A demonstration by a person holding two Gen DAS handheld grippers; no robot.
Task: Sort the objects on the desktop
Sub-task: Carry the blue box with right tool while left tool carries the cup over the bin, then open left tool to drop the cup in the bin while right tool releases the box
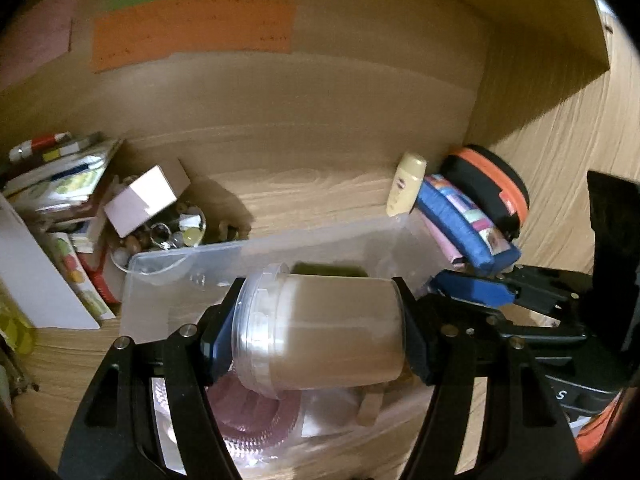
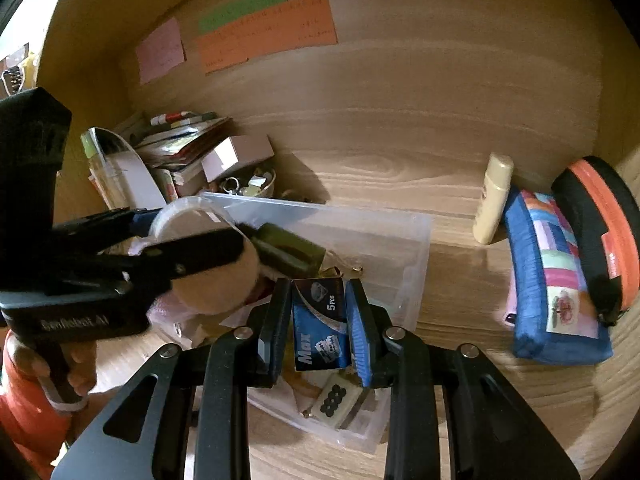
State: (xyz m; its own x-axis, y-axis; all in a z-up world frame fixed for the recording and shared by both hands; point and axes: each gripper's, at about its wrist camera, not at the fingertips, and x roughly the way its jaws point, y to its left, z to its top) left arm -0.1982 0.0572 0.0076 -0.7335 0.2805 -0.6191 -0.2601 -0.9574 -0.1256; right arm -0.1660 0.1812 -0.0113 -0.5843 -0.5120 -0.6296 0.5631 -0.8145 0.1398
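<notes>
Both sets of tongs hang over the clear plastic bin (image 2: 416, 240) on the wooden counter (image 2: 400, 168), each with something in its grip. The left tongs (image 1: 320, 332) are clamped across a lidded plastic jar (image 1: 320, 332) of pale contents, lying sideways between the pads, lid toward the left finger. The right tongs (image 2: 318, 328) are pinched on a small blue box (image 2: 318, 328) marked "Max" and "5 Pcs", held upright just above the bin's clutter.

Below the left tongs lie a pink coil and a wooden stick; below the right tongs, a small pale item with black dots. Beyond the bin, to the right of both tongs, a cream bottle (image 2: 494, 196), a blue patchwork pouch (image 2: 552, 280) and an orange-and-black case (image 2: 600, 224) stand in a row against the shelf wall.

It looks as though both items are about to be dropped in. I'd lower each one close to the contents before letting go, the jar especially, since a round jar on its side may roll. Keeping the two tongs apart matters too; they are already near each other.
</notes>
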